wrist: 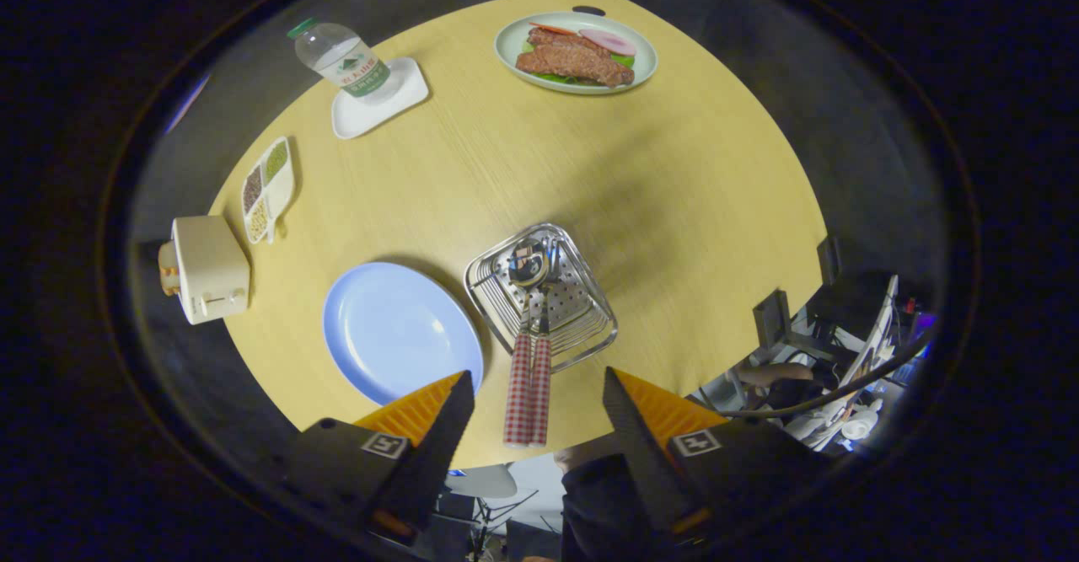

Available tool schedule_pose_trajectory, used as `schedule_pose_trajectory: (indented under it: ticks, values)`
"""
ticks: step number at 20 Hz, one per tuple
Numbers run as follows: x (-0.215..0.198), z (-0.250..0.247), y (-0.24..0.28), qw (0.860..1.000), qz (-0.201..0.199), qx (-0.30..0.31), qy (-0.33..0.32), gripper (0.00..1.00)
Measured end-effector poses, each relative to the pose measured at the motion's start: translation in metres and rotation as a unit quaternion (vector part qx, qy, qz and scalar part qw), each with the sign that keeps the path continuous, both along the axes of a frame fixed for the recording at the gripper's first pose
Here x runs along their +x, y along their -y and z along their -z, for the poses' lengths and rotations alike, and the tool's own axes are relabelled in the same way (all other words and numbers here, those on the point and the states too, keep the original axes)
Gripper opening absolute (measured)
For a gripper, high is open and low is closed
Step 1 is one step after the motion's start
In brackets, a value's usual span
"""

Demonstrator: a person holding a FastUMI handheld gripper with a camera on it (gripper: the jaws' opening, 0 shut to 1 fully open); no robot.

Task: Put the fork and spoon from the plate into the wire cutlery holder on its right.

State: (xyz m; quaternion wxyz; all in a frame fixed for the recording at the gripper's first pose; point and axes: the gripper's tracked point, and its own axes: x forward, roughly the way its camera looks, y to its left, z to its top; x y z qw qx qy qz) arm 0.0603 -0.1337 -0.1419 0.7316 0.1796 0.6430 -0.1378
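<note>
The wire cutlery holder (pixel 539 294) stands on the round wooden table (pixel 674 208), just right of the blue plate (pixel 396 330), which lies bare. A spoon (pixel 528 263) and a fork (pixel 550 259) stand together in the holder, heads down. Their red-and-white checked handles (pixel 528 393) stick up side by side toward me. My gripper (pixel 537 398) hovers high above the table with its fingers (pixel 447 414) wide apart. The handles rise into the gap between the fingers, and neither finger touches them.
Left of the blue plate sits a cream toaster (pixel 206 269) and a divided dish of grains (pixel 268 187). A water bottle (pixel 344 61) lies on a white tray, and a green plate of food (pixel 576 52) is at the far edge. A person sits below the table's near edge.
</note>
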Motion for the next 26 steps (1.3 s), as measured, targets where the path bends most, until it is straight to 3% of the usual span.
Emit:
schedule_pose_trajectory:
  ticks: [9,14,19,23,26]
  values:
    - [-0.025,-0.059,-0.02,0.99,0.013,-0.094,0.103,1.0]
    - [-0.031,-0.074,-0.038,0.969,-0.024,-0.17,0.179,1.0]
    - [-0.024,-0.079,-0.078,0.945,-0.073,-0.198,0.252,1.0]
    - [-0.002,-0.093,-0.094,0.908,-0.096,-0.228,0.338,1.0]
    - [0.016,-0.11,-0.114,0.878,-0.101,-0.213,0.417,1.0]
